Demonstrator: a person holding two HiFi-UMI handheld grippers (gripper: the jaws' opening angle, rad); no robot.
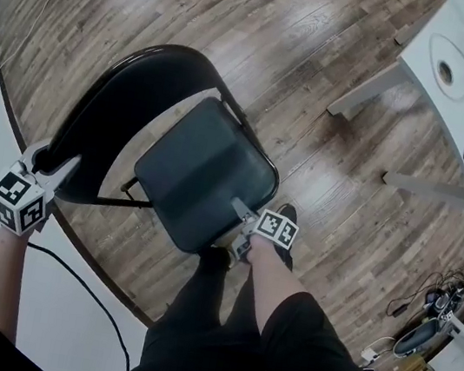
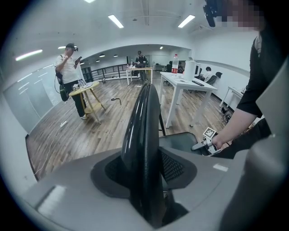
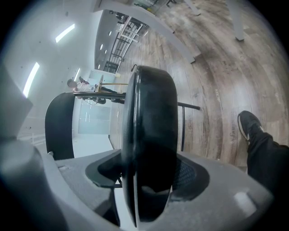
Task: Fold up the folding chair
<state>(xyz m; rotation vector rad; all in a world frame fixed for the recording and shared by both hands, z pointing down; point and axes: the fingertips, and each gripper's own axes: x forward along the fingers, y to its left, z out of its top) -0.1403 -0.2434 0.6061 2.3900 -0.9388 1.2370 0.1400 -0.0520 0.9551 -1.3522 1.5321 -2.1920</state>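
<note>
A black folding chair stands open on the wood floor just in front of my legs. Its curved backrest (image 1: 126, 110) is at the left and its padded seat (image 1: 203, 175) at the middle. My left gripper (image 1: 51, 161) is shut on the backrest's top edge, which runs up between the pads as a thin black band (image 2: 144, 117). My right gripper (image 1: 241, 226) is shut on the seat's front edge, seen end-on as a thick dark slab (image 3: 151, 117). The left gripper view also shows the right gripper (image 2: 205, 144) at the seat (image 2: 180, 140). The backrest (image 3: 58, 126) shows at the left of the right gripper view.
White tables (image 1: 460, 86) with a white leg (image 1: 367, 88) stand at the upper right. Cables and gear (image 1: 428, 332) lie at the lower right, and a black cable (image 1: 83, 287) runs near my left side. My shoe (image 3: 247, 124) is beside the chair. A person (image 2: 70, 67) stands by a small wooden table (image 2: 88, 90).
</note>
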